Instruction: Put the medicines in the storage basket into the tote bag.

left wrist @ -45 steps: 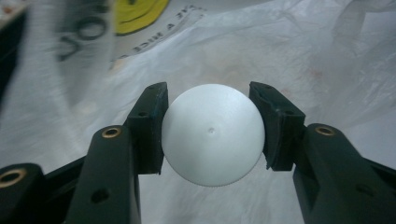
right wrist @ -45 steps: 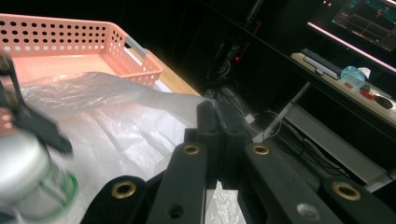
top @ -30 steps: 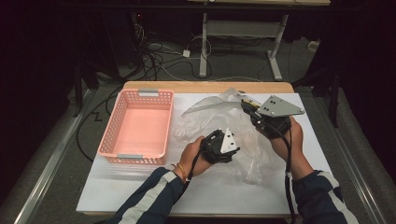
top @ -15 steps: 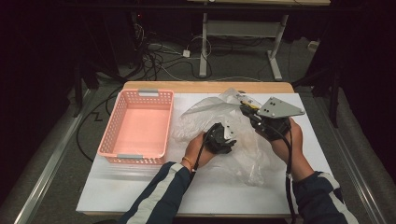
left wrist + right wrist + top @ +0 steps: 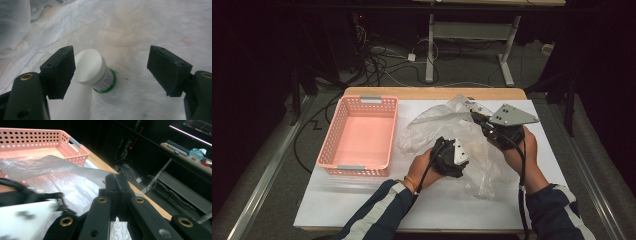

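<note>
While the left gripper (image 5: 462,149) sits over the clear plastic bag (image 5: 447,125) near the middle of the table, its jaws have just been opening and now stand wide apart, with a little white-capped bottle (image 5: 93,71) lying on the plastic between them, right up against the jaw at 9 o'clock in the left gripper view but not squeezed. The bottle has a green ring around its base and a printed label I can't read. The right gripper (image 5: 476,116) is at about 2 o'clock from the left one, jaws pressed together on a fold of that bag, and in the right gripper view you can see the film pinched between the black pads (image 5: 117,187). The pink plastic basket (image 5: 343,150) sits at 9 o'clock from the bag, well apart from both grippers. The surface is a white sheet (image 5: 377,200) laid over a wooden tabletop (image 5: 432,93), whose bare edge shows along the far side at 12 o'clock. The room around it is dark, with grey carpet (image 5: 267,170), a tangle of cables (image 5: 377,55) on the floor past the table and the white legs of another desk (image 5: 430,50) behind that.
</note>
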Action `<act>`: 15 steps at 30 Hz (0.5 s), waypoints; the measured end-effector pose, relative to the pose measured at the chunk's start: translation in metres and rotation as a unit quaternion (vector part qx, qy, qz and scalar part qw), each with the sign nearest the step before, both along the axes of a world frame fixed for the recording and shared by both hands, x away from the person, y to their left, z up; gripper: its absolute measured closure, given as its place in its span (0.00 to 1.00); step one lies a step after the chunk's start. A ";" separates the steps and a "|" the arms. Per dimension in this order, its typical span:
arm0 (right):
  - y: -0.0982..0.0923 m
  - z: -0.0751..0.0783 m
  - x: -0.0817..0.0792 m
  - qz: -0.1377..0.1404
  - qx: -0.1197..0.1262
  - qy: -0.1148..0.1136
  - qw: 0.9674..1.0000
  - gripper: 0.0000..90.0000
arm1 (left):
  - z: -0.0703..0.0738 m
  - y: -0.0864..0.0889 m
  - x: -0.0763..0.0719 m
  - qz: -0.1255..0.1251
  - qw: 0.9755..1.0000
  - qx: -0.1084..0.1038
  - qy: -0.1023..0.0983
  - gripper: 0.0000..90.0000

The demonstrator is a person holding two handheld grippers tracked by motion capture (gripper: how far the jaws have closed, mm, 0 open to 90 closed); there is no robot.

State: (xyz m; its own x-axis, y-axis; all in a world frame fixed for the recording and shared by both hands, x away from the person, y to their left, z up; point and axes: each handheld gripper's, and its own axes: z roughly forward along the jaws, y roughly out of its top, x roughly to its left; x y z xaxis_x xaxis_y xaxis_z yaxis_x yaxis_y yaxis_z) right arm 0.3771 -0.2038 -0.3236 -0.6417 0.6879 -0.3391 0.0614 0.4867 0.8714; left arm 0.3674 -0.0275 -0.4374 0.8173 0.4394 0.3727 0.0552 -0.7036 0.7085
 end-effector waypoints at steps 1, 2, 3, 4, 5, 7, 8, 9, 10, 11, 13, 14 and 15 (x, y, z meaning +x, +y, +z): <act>0.000 -0.001 0.000 0.000 -0.001 0.001 1.000 1.00 | 0.002 0.002 -0.006 -0.003 1.000 0.000 -0.006 0.25; 0.000 -0.001 0.001 -0.002 -0.002 0.002 1.000 1.00 | 0.004 0.005 -0.011 -0.009 1.000 -0.002 -0.008 0.25; -0.001 -0.002 0.001 -0.002 -0.001 0.003 1.000 1.00 | 0.007 0.008 -0.016 -0.013 1.000 -0.005 -0.014 0.25; -0.001 -0.002 0.001 -0.003 -0.002 0.004 1.000 1.00 | 0.010 0.011 -0.021 -0.017 1.000 -0.011 -0.017 0.25; -0.001 -0.003 0.001 -0.003 -0.002 0.003 1.000 1.00 | 0.014 0.015 -0.027 -0.024 0.999 -0.016 -0.019 0.25; -0.002 -0.003 0.001 -0.003 -0.002 0.004 1.000 1.00 | 0.020 0.021 -0.035 -0.031 0.999 -0.023 -0.025 0.26; -0.002 -0.003 0.001 -0.003 -0.004 0.004 1.000 1.00 | 0.023 0.024 -0.040 -0.036 0.999 -0.025 -0.026 0.26; -0.002 -0.003 0.001 -0.003 -0.005 0.003 1.000 1.00 | 0.026 0.028 -0.045 -0.040 0.998 -0.027 -0.031 0.26; -0.003 -0.004 0.001 -0.003 -0.005 0.004 1.000 1.00 | 0.029 0.032 -0.050 -0.042 0.998 -0.033 -0.036 0.26; -0.003 -0.004 0.001 -0.004 -0.006 0.004 1.000 1.00 | 0.031 0.037 -0.055 -0.045 0.997 -0.037 -0.041 0.26; -0.003 -0.005 0.001 -0.005 -0.007 0.005 1.000 1.00 | 0.036 0.047 -0.064 -0.046 0.996 -0.042 -0.056 0.32; -0.003 -0.005 0.001 -0.005 -0.009 0.004 1.000 1.00 | 0.038 0.052 -0.068 -0.042 0.996 -0.043 -0.066 0.31; -0.003 -0.006 0.001 -0.005 -0.010 0.005 1.000 1.00 | 0.042 0.059 -0.070 -0.038 0.995 -0.051 -0.071 0.32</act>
State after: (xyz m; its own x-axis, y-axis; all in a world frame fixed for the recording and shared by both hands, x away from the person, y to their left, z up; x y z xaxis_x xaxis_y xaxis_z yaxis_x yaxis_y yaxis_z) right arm 0.3780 -0.2068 -0.3293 -0.6379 0.6878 -0.3463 0.0760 0.5038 0.8605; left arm 0.2969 0.0314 -0.3958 0.7925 0.4191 0.4430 -0.1009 -0.6263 0.7730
